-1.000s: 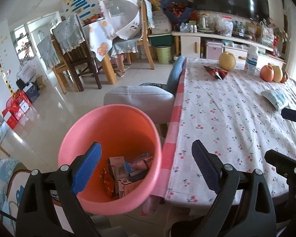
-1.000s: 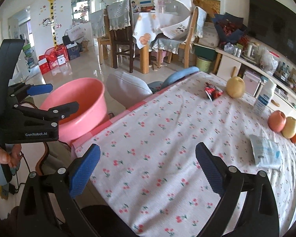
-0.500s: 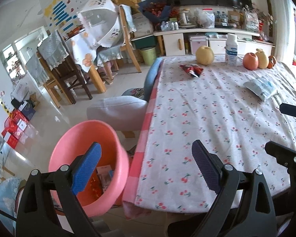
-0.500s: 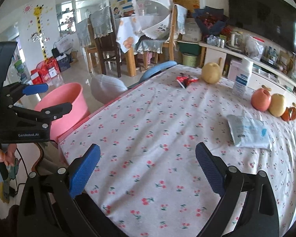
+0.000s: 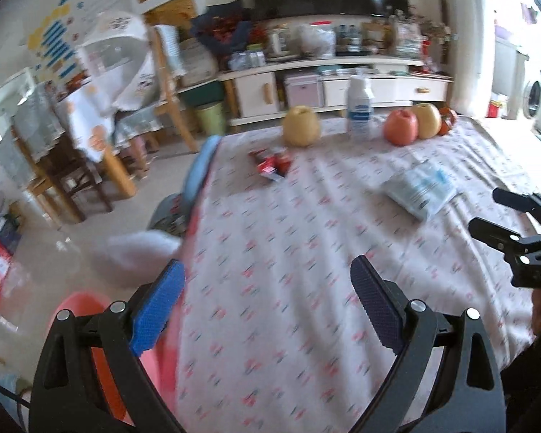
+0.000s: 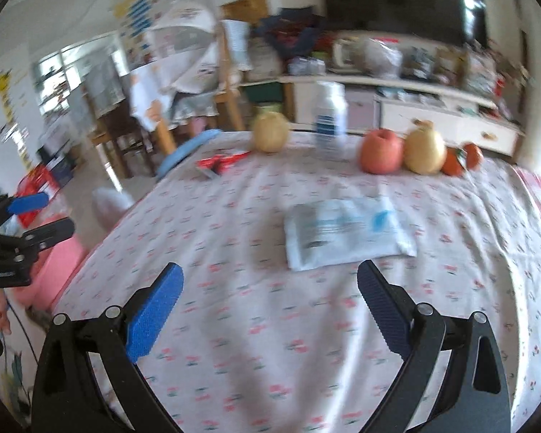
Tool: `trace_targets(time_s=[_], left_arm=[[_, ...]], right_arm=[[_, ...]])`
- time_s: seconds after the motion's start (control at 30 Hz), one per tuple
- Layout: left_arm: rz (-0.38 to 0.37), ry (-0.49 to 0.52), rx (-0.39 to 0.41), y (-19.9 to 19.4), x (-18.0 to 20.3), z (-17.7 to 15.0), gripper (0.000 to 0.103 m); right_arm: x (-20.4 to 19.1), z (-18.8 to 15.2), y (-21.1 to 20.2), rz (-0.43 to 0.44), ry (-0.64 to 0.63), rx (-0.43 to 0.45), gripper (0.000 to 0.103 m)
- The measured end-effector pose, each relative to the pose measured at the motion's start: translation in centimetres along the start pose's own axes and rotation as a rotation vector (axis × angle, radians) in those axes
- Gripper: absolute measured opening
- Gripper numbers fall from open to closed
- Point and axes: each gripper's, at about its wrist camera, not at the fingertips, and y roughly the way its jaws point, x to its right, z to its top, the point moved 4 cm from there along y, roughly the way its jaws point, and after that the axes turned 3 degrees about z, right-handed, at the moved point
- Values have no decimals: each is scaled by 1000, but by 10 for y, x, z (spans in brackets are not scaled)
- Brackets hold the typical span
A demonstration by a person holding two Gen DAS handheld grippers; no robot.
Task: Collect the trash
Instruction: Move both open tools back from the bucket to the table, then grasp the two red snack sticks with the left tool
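A flat white and blue plastic packet [image 6: 346, 236] lies on the floral tablecloth just beyond my right gripper [image 6: 268, 308], which is open and holds nothing. The same packet [image 5: 420, 191] shows at the right in the left wrist view. A crumpled red wrapper [image 5: 272, 164] lies at the far left of the table beside a yellow pear [image 5: 301, 126]; the red wrapper [image 6: 221, 162] is also in the right wrist view. My left gripper [image 5: 267, 305] is open over the table's left edge, with the pink basin [image 5: 90, 324] below it at the lower left.
A white bottle [image 6: 330, 117], a red apple [image 6: 380, 151], a second pear [image 6: 425, 149] and small orange fruit [image 6: 463, 158] stand along the table's far side. A grey stool [image 5: 140, 252] and a blue chair back [image 5: 198, 166] sit left of the table [image 5: 306, 288].
Both grippers have moved forward and right over the table. The pink basin has slid to the lower left corner of the left view, and the white packet is now close before the right gripper.
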Motion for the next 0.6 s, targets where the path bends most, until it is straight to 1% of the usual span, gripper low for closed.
trace_targets(time_s=[0.13,0.27,0.37,0.43,0.5,0.6], left_arm=[[-74,18,-16,36,19,29,94],[-94,23,-57,79,31,49,93],[-94,-2,-90,114,36,65,93],[-94,-25,-101,134,37,75,93],[-96,-64,-123,157,35,83,93],[-80,-153,-161,191,24,92,93]], right_arm=[[48,5,15,1,148,-43,96],[77,5,35,15,253,-84,96],[97,3,51,6,325,-135,96],[101,3,60,18,339,-152,96],[103,6,66,9,320,-162,96],[102,11,73,11,275,-168,96]])
